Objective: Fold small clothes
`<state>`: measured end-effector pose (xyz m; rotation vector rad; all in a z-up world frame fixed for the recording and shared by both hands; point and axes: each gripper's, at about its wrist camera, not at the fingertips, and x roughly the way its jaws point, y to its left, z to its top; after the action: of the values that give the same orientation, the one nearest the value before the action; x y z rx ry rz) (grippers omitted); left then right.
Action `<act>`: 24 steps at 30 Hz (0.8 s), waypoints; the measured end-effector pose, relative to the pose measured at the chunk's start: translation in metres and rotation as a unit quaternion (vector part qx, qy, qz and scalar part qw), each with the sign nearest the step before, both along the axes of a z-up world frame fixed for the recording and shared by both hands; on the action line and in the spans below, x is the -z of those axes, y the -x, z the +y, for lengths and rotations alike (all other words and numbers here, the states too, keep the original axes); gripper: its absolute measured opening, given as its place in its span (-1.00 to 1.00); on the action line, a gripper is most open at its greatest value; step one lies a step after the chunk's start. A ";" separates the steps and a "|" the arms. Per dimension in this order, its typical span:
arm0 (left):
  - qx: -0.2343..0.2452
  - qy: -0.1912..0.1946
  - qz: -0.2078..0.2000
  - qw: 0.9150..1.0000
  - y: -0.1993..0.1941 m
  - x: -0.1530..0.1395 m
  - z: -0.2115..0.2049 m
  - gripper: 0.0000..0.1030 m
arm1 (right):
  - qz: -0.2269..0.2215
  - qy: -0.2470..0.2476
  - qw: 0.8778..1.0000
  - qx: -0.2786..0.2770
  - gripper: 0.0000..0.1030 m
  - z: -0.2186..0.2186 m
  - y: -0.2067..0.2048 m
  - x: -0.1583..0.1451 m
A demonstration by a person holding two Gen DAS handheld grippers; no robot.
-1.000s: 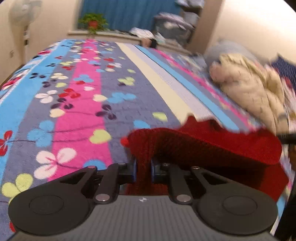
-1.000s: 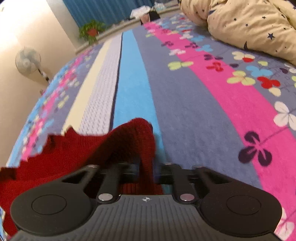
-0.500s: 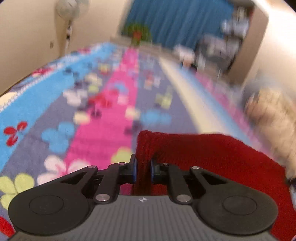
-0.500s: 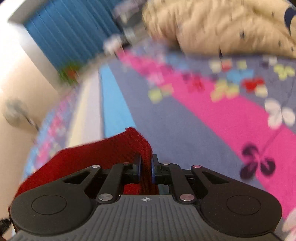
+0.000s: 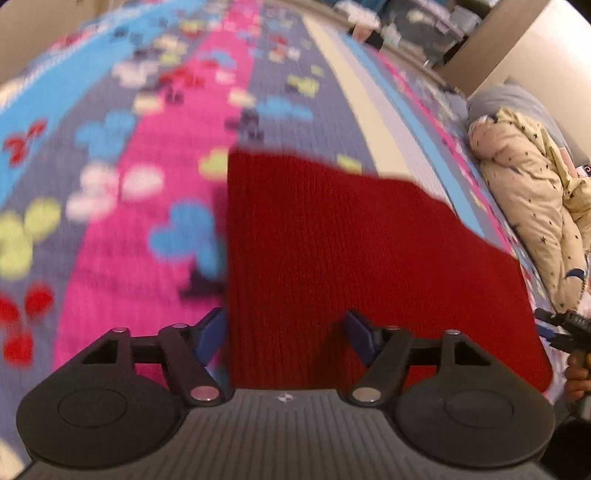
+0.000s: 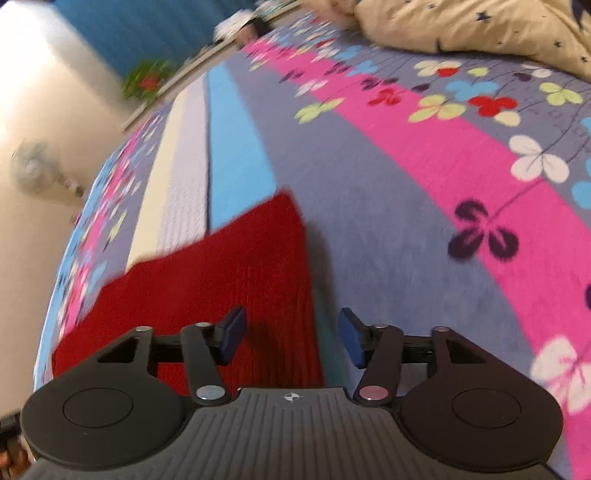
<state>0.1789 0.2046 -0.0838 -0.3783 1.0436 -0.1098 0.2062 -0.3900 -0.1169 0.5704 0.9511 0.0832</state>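
Note:
A red knitted garment (image 5: 351,266) lies flat on the flowered bedspread (image 5: 122,236), folded into a rough rectangle. My left gripper (image 5: 286,338) hovers over its near left edge with jaws opening wide; the pads do not press the cloth. In the right wrist view the same red garment (image 6: 236,280) shows its right edge. My right gripper (image 6: 291,338) is over that edge, jaws opening, pads clear of the knit. At the far right of the left wrist view, the right gripper (image 5: 561,328) shows with a hand behind it.
A cream quilt with dark stars (image 5: 532,206) is bunched along the bed's right side; the same cream quilt (image 6: 480,26) shows in the right wrist view. A potted plant (image 6: 147,79) and a standing fan (image 6: 35,170) are by the far wall. Clutter (image 5: 436,26) is piled beyond the bed.
Both grippers were shut on the red garment's corners and held it up. They have lowered it onto the bed and let go; the jaws now stand wide and the cloth lies flat.

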 end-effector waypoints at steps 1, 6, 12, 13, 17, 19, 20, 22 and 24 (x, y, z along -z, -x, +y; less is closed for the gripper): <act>-0.008 0.011 0.018 1.000 0.008 0.003 0.001 0.49 | 0.006 0.004 1.000 -0.009 0.20 0.002 0.006 0.001; -0.030 0.034 0.059 0.997 0.047 0.012 -0.002 0.48 | 0.018 0.001 0.999 -0.032 0.26 0.008 0.046 0.004; -0.049 0.011 0.030 0.998 0.077 0.004 -0.014 -0.53 | 0.018 0.001 0.998 -0.055 -0.49 0.016 0.075 -0.003; -0.053 0.008 0.018 0.998 0.080 -0.001 -0.015 -0.61 | 0.010 0.002 0.998 -0.058 -0.75 0.017 0.079 -0.006; -0.094 0.043 -0.059 0.993 0.102 -0.034 -0.005 -0.71 | -0.087 0.007 0.996 -0.031 -0.77 0.013 0.103 -0.042; -0.110 0.046 -0.056 0.991 0.108 -0.034 -0.001 -0.70 | -0.118 0.008 0.993 -0.021 -0.77 0.011 0.114 -0.056; -0.112 0.036 -0.037 0.992 0.107 -0.028 -0.003 -0.70 | -0.103 0.015 0.994 -0.015 -0.77 0.009 0.113 -0.052; -0.105 0.006 0.017 0.994 0.098 -0.011 -0.009 -0.63 | -0.027 0.027 0.999 -0.010 -0.76 0.008 0.105 -0.028; -0.108 -0.025 0.032 0.993 0.096 -0.006 -0.012 -0.38 | 0.045 0.038 0.998 -0.014 -0.70 0.011 0.098 -0.002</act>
<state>0.0827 0.1924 -0.0774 -0.4494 1.0597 0.1216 0.1081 -0.3787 -0.1145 0.4942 1.0464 0.0469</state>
